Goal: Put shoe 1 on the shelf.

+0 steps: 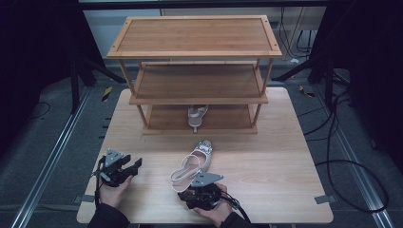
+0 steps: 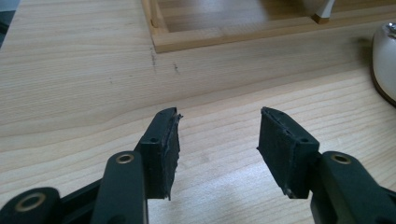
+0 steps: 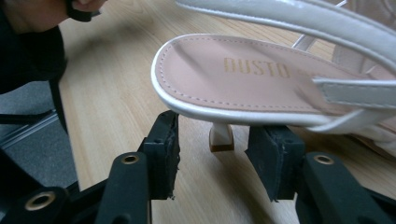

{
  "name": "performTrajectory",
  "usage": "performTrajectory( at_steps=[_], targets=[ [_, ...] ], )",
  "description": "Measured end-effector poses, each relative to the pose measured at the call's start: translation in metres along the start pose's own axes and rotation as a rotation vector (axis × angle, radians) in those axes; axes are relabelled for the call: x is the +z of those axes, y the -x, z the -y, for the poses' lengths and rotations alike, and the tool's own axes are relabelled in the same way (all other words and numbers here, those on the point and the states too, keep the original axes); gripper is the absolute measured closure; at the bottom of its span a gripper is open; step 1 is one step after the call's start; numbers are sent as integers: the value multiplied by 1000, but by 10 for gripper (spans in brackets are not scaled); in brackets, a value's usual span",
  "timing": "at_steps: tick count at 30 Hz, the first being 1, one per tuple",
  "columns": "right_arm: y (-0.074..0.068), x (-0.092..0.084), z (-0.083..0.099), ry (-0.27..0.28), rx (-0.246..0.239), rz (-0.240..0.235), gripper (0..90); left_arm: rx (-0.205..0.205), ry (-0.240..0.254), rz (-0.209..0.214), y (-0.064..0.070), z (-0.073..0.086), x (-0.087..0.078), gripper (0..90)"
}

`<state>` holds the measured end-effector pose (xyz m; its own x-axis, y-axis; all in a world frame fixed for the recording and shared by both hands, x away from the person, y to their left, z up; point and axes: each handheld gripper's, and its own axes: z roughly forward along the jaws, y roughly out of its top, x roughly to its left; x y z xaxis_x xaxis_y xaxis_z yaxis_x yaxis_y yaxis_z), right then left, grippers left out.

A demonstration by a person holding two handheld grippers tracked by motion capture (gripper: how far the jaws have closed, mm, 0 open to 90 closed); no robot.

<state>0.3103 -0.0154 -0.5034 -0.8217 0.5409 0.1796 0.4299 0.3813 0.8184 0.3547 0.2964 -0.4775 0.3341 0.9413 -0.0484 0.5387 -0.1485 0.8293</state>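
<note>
Sandal [image 1: 196, 164] on counter [image 1: 285, 180] near front edge, long axis toe toward rack [image 1: 197, 71]; heel end at right hand-held gripper [image 3: 210, 154], jaws spread either side of heel, not pinching; left hand-held gripper [image 1: 124, 167] spread, empty, farther off.

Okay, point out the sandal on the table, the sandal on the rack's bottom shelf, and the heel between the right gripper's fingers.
Sandal on table [image 1: 198, 159], high view, on the insole.
Sandal on shelf [image 1: 196, 115], high view, on the straps.
Heel [image 3: 221, 136], right gripper view, on its side.
</note>
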Motion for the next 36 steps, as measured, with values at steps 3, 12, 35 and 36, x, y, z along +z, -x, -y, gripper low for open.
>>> performTrajectory(
  at_steps=[3, 12, 35, 36],
  targets=[
    [-1, 4, -1, -2, 8, 2, 560, -2, 4, -1, -1, 0, -1, 467],
    [-3, 21, -3, -10, 22, 33, 725, 4, 3, 3, 0, 0, -1, 472],
    [19, -52, 29, 42, 62, 101, 817, 11, -7, 5, 1, 1, -2, 477],
    [16, -51, 28, 48, 57, 84, 790, 11, -7, 5, 1, 1, -2, 477]
  ],
)
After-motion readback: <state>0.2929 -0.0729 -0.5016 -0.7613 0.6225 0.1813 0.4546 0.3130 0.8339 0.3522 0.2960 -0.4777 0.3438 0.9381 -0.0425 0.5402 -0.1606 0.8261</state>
